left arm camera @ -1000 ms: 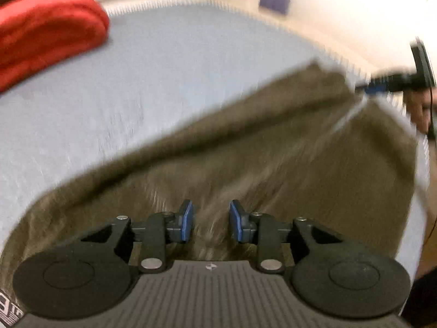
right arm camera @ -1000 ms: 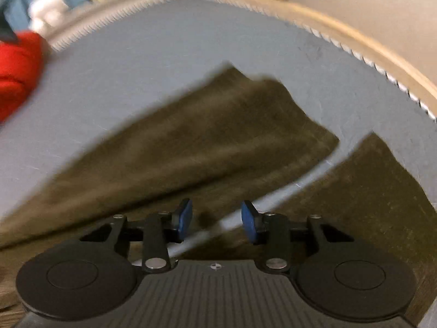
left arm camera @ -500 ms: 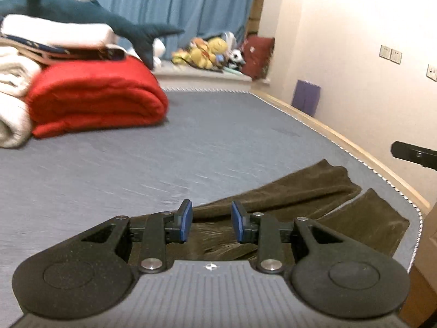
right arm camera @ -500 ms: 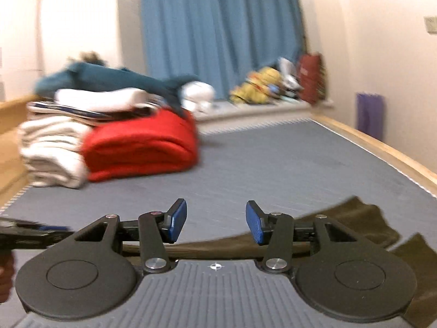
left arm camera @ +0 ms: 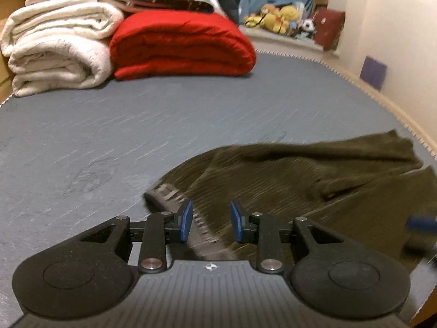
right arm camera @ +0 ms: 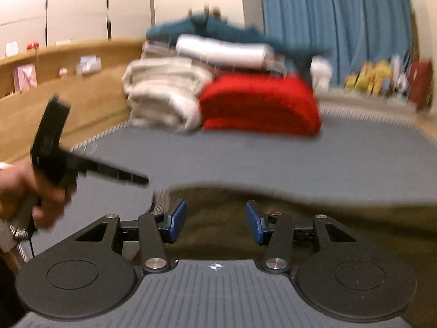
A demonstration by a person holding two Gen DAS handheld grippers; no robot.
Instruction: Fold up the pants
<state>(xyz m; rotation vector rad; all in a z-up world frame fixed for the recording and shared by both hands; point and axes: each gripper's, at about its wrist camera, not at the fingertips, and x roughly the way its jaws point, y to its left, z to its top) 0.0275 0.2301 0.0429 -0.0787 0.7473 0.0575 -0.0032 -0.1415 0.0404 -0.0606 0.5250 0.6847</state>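
Dark olive pants [left arm camera: 314, 180] lie spread on the grey bed [left arm camera: 136, 131], legs running to the right edge, waistband [left arm camera: 169, 194] at the near left. My left gripper [left arm camera: 210, 220] is open, hovering just above the waistband. In the right wrist view the pants [right arm camera: 273, 207] show blurred below my right gripper [right arm camera: 216, 222], which is open and empty. The left gripper's body and the hand holding it [right arm camera: 54, 161] show at the left of that view.
A red folded quilt [left arm camera: 183, 46], a cream folded blanket [left arm camera: 57, 46] and stacked bedding stand at the far end of the bed. A wooden bed frame [right arm camera: 68, 104] runs along the left, a wall along the right. Plush toys [left arm camera: 278, 19] sit by the blue curtain.
Both views swung up from the pants and then left toward the waistband end. Both grippers stayed open and empty. The right gripper's jaws have widened.
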